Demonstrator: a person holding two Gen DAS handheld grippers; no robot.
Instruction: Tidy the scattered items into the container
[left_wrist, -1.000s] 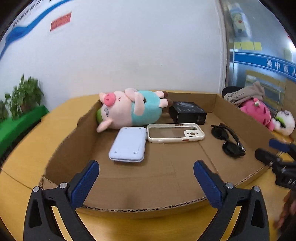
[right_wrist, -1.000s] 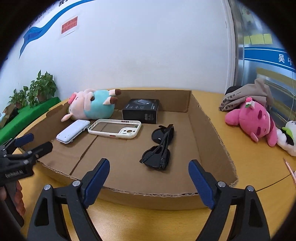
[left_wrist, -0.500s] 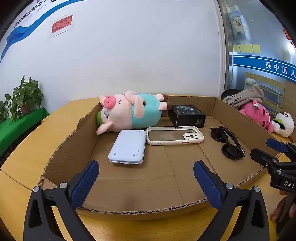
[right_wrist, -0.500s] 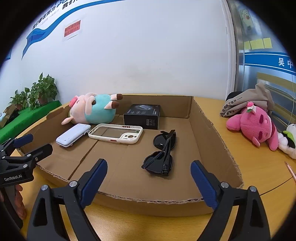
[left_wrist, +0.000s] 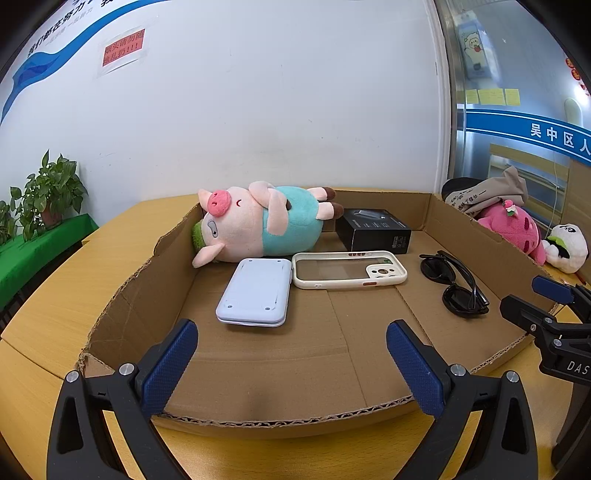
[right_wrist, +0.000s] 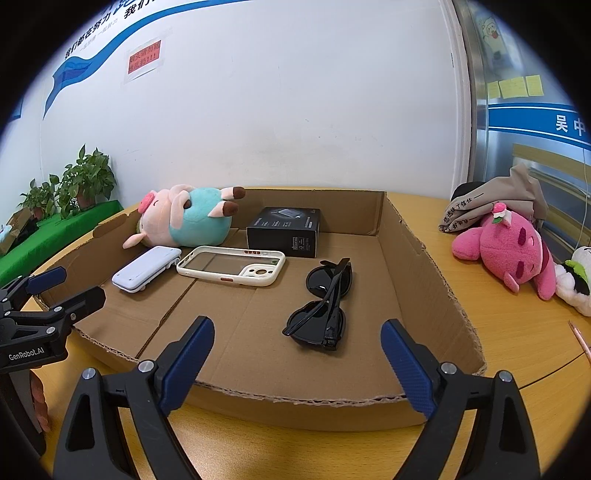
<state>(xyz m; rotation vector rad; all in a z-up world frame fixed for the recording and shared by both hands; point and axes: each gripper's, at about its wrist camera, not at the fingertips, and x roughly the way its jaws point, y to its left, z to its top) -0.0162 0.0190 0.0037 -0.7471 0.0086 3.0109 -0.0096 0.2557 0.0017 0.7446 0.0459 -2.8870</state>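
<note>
Left wrist view: the left tongs (left_wrist: 291, 363) stand spread wide over the near wall of the cardboard tray (left_wrist: 280, 402), with nothing between the pads. Five items lie inside the tray. A plush pig (left_wrist: 258, 223) rests at the far left against the wall; it looks soft, light and compressible, best pinched across the belly. A white flat device (left_wrist: 255, 291) lies just in front of it, rigid and smooth, touching or nearly touching a cream phone case (left_wrist: 349, 269) to its right. The case appears thin and springy, so one long rim is the likely hold. A black box (left_wrist: 376, 234) sits behind the case, stiff, with square edges that suit a grip across its short sides. Sunglasses (left_wrist: 456, 282) lie folded at the right.

Right wrist view: the right tongs (right_wrist: 297, 362) are likewise spread and empty, near the tray's front edge. The sunglasses (right_wrist: 325, 299) lie closest; they are judged fragile and glossy, so a hold at the bridge or the folded arms is safer than on a lens. Outside the tray, on the desk (right_wrist: 509, 332) at the far right, lies a pink plush (right_wrist: 506, 251) partly under a grey cloth (right_wrist: 495, 203), with a white plush (right_wrist: 578, 280) beside it. Both toys seem soft and light.
</note>
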